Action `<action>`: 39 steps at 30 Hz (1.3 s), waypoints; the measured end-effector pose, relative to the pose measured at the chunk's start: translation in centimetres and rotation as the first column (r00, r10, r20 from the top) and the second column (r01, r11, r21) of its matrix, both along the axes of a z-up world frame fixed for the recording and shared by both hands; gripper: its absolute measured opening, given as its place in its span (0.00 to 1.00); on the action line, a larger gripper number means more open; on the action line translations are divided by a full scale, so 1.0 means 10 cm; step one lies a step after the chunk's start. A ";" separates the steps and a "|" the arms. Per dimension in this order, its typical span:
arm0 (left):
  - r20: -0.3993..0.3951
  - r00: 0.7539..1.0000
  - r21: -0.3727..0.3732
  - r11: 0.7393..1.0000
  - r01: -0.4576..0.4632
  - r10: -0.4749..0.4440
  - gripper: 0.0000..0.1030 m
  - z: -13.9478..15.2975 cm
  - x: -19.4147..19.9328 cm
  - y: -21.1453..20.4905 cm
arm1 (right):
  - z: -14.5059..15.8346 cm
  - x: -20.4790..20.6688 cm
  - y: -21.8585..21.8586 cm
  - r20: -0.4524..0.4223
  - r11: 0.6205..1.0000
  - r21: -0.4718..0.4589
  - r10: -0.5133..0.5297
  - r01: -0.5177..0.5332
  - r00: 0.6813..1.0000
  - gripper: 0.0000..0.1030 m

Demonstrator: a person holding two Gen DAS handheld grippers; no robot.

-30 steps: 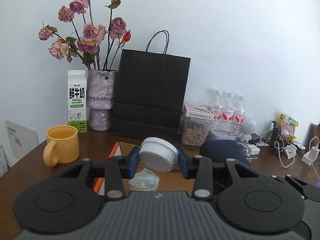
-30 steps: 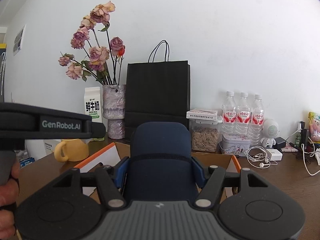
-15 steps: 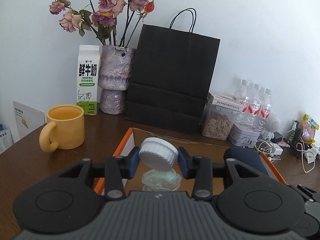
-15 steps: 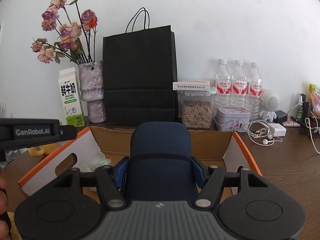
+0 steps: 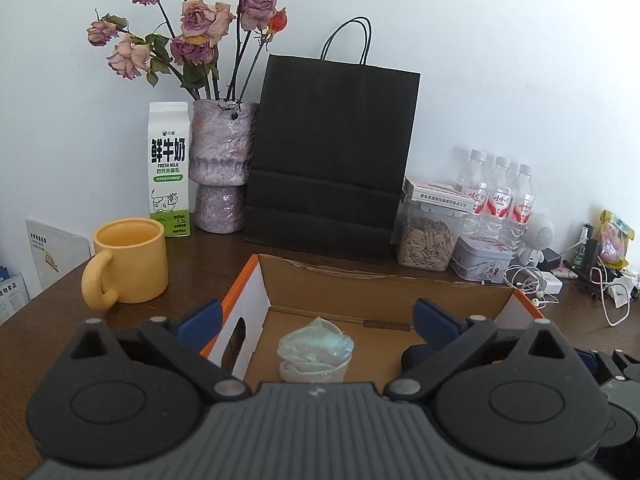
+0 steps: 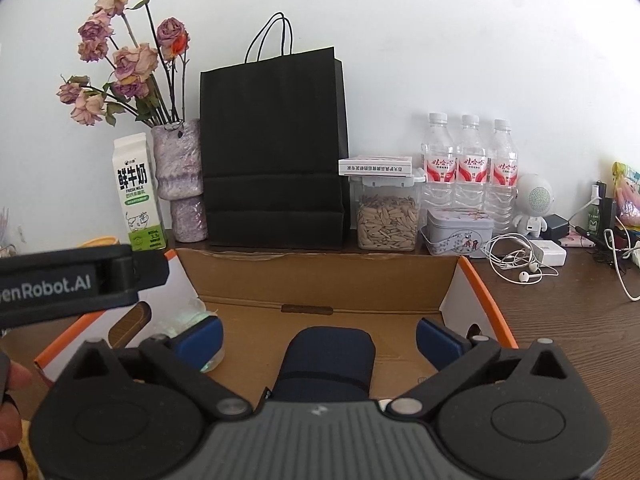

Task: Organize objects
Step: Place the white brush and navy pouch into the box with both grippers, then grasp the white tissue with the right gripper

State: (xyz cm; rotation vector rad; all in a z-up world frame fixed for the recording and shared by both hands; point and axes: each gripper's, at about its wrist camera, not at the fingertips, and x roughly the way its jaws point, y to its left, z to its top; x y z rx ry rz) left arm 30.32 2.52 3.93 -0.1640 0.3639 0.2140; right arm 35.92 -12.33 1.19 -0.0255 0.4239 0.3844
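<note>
Brown cardboard box [image 6: 320, 276] with orange edges sits open on the wooden table [image 5: 192, 256] — inside lie a navy pouch [image 6: 330, 360] and a clear plastic-wrapped cup [image 5: 316, 350]. The left gripper [image 5: 316, 320] and right gripper [image 6: 320, 338] hover over them, jaws opening wide, pads touching neither item.

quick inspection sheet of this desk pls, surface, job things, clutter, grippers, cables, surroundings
surface: dark wood table, crowded along the wall.
job's things: open cardboard box holds a plastic-wrapped cup at left and a navy case at right.
clutter: mug, milk carton, vase, black bag, seed jar, tin, three bottles.
grippers: left gripper and right gripper jaws opening, pads clear of cup and case.
cables: white earphones and charger leads at right.
surroundings: white wall; a hand's fingers at left edge.
</note>
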 end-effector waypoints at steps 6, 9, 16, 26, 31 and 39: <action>0.014 1.000 -0.008 1.000 0.006 -0.006 1.00 0.02 -0.05 0.00 | 0.05 -0.06 -0.02 0.019 1.000 0.006 -0.002 0.002 1.000 1.00; 0.026 1.000 -0.014 1.000 0.009 -0.008 1.00 0.04 -0.08 0.01 | 0.08 -0.10 -0.04 0.029 1.000 0.013 -0.001 0.000 1.000 1.00; 0.074 0.997 -0.017 1.000 0.025 -0.024 1.00 0.10 -0.26 0.03 | 0.17 -0.26 -0.12 0.071 1.000 0.021 0.006 -0.008 0.997 1.00; 0.184 0.982 0.010 0.999 0.037 -0.039 1.00 0.08 -0.74 0.03 | 0.22 -0.65 -0.31 0.131 0.999 0.007 0.033 -0.034 0.991 1.00; 0.205 0.978 0.039 0.998 0.039 -0.046 1.00 0.03 -0.98 -0.01 | 0.19 -0.88 -0.37 0.151 0.999 -0.022 0.046 -0.043 0.988 1.00; 0.173 0.984 0.058 0.998 0.035 -0.045 1.00 -0.01 -1.37 0.00 | 0.15 -1.31 -0.57 0.154 0.997 -0.059 0.065 -0.057 0.986 1.00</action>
